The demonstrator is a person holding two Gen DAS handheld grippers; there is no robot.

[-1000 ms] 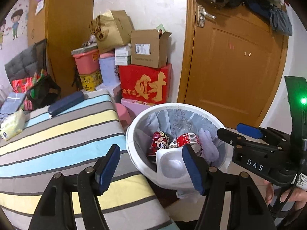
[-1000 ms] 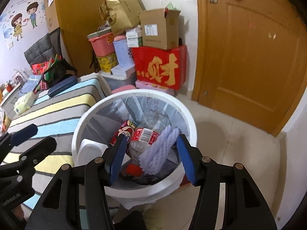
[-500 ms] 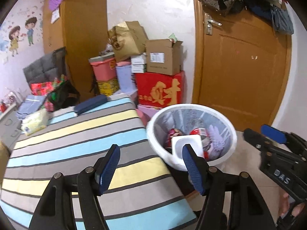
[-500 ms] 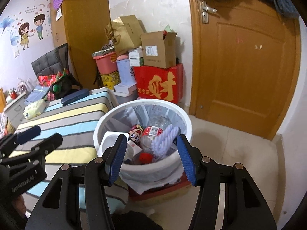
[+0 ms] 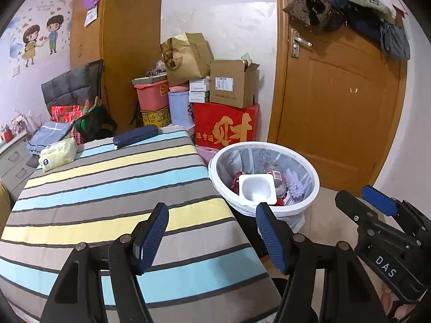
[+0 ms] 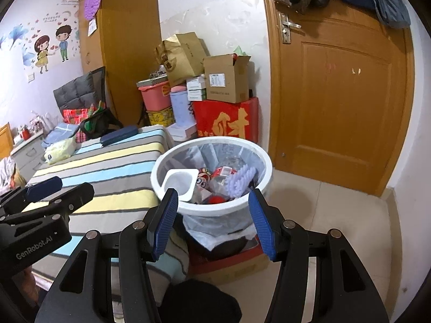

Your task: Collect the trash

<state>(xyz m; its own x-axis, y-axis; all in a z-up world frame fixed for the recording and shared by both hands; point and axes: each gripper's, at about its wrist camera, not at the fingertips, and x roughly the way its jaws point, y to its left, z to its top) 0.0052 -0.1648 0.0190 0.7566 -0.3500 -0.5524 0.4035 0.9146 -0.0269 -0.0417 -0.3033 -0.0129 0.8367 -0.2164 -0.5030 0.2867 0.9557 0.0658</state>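
- Left gripper (image 5: 211, 231): jaws stand apart with nothing between the blue pads; it is held above the striped table cover (image 5: 107, 188), near the cover's right edge.
- Right gripper (image 6: 212, 220): jaws stand apart and hold nothing; it is held in front of the white bin (image 6: 212, 207), and the bin's near rim shows between the two fingers.
- In the left wrist view the right gripper (image 5: 377, 215) appears at the lower right, beside the bin (image 5: 309, 188); in the right wrist view the left gripper (image 6: 45, 191) appears at the lower left, over the striped cover (image 6: 121, 177).
- Bin: round, white, lined with a pale bag, standing on the floor just beside the right edge of the covered table and in front of the wooden door (image 6: 336, 94).
- Trash: all lies inside the bin. A white plastic cup (image 6: 179, 181) sits at the left, open side up; beside it are a red printed can (image 6: 203, 179), a clear bottle with a red label (image 6: 225, 173), and a pale purple foam net (image 6: 241, 181) leaning at the right.
- Striped cover: a dark blue case (image 5: 134, 136) and a pale yellow tissue pack (image 5: 58, 154) lie at the far end.
- Behind the bin, stacked boxes stand against the wall, including a red box (image 5: 226, 126).
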